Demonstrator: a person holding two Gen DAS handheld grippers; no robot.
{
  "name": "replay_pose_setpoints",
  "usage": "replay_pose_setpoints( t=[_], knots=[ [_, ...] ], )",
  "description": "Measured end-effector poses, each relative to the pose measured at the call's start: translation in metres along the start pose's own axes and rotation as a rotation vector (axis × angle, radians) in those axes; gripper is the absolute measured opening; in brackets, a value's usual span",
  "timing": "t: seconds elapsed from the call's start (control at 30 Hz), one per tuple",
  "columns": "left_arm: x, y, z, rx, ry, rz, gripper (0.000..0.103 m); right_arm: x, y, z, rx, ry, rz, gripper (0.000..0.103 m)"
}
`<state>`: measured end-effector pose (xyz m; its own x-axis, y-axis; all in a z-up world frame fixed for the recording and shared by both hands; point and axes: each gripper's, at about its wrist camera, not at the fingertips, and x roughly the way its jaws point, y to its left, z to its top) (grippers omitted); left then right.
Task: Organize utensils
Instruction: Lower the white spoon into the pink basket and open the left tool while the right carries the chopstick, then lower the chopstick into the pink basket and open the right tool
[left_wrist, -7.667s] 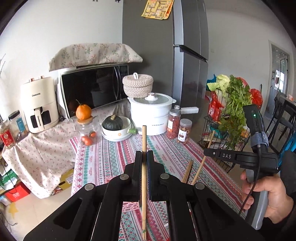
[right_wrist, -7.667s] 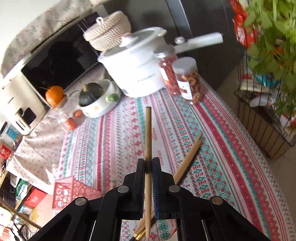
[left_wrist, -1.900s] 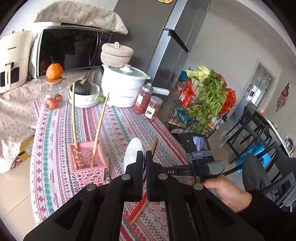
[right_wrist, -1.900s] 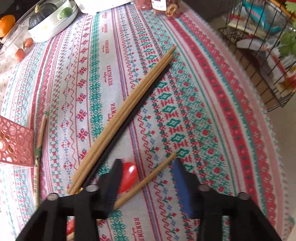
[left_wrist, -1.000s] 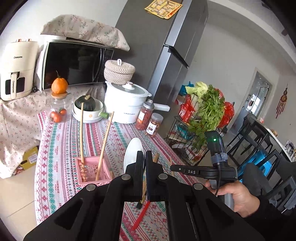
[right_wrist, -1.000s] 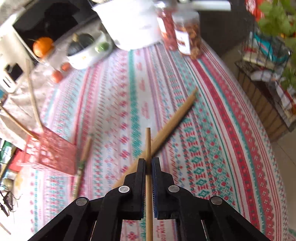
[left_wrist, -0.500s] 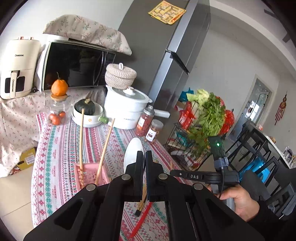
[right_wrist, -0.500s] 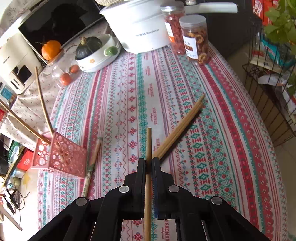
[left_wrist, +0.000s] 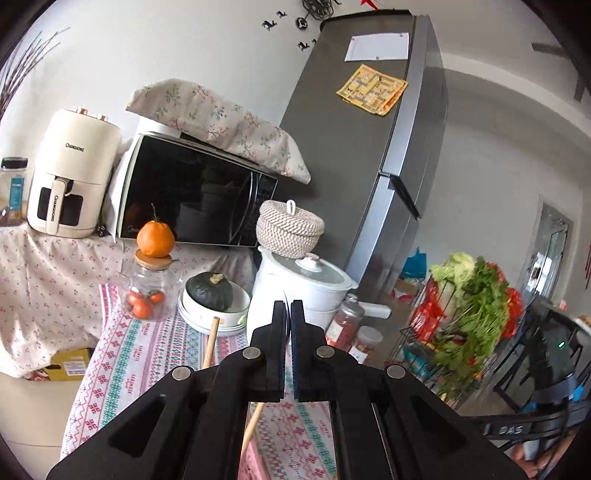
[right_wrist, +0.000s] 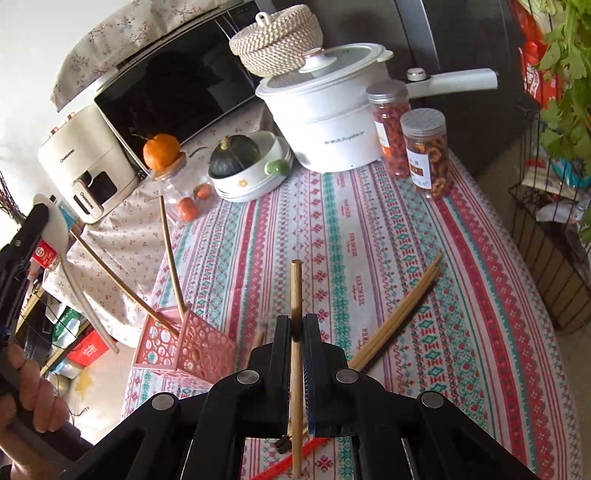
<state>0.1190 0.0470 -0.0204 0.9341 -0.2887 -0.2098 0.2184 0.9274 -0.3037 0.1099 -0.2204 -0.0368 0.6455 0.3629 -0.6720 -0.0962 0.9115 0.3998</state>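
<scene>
My right gripper is shut on a wooden chopstick, held above the patterned tablecloth and pointing away from me. A pink basket stands to its left with two chopsticks leaning in it. A pair of chopsticks lies on the cloth to the right, and a red utensil lies under the gripper. My left gripper is shut on a white spoon. The left wrist view shows the spoon only edge-on. A person's hand holds that gripper left of the basket.
At the back stand a white pot, two snack jars, a bowl with a squash and a glass jar with an orange on top. Beyond the table's right edge is a wire rack with greens. Behind stand a microwave, an air fryer and a fridge.
The right gripper has lifted with the chopstick, and the basket now shows closer on its left. The left gripper has swung and tilted upward; its spoon has turned edge-on.
</scene>
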Motion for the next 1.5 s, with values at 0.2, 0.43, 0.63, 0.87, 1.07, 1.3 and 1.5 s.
replay_pose_setpoints(
  t=[0.2,0.43,0.63,0.87,1.07,1.3,1.5],
  knots=[
    [0.030,0.010,-0.017,-0.020,0.016,0.059,0.002,0.001,0.001,0.002,-0.008,0.002,0.017,0.004],
    [0.037,0.019,-0.045,-0.026,0.058,0.111,0.002,0.001,-0.001,0.003,0.004,0.003,0.023,0.004],
    [0.031,0.019,-0.056,-0.028,0.116,0.127,0.003,-0.003,0.001,0.004,0.008,-0.003,0.037,0.004],
    [0.005,0.011,-0.046,0.026,0.195,0.153,0.039,-0.020,0.022,0.008,-0.026,-0.051,0.068,0.004],
    [-0.030,0.012,-0.028,0.057,0.302,0.220,0.063,-0.041,0.053,0.019,-0.061,-0.099,0.115,0.004],
    [-0.053,0.048,-0.037,0.027,0.502,0.376,0.070,-0.067,0.103,0.041,-0.126,-0.178,0.164,0.004],
    [-0.051,0.066,-0.047,-0.045,0.614,0.340,0.070,-0.069,0.132,0.058,-0.128,-0.212,0.188,0.004]
  ],
)
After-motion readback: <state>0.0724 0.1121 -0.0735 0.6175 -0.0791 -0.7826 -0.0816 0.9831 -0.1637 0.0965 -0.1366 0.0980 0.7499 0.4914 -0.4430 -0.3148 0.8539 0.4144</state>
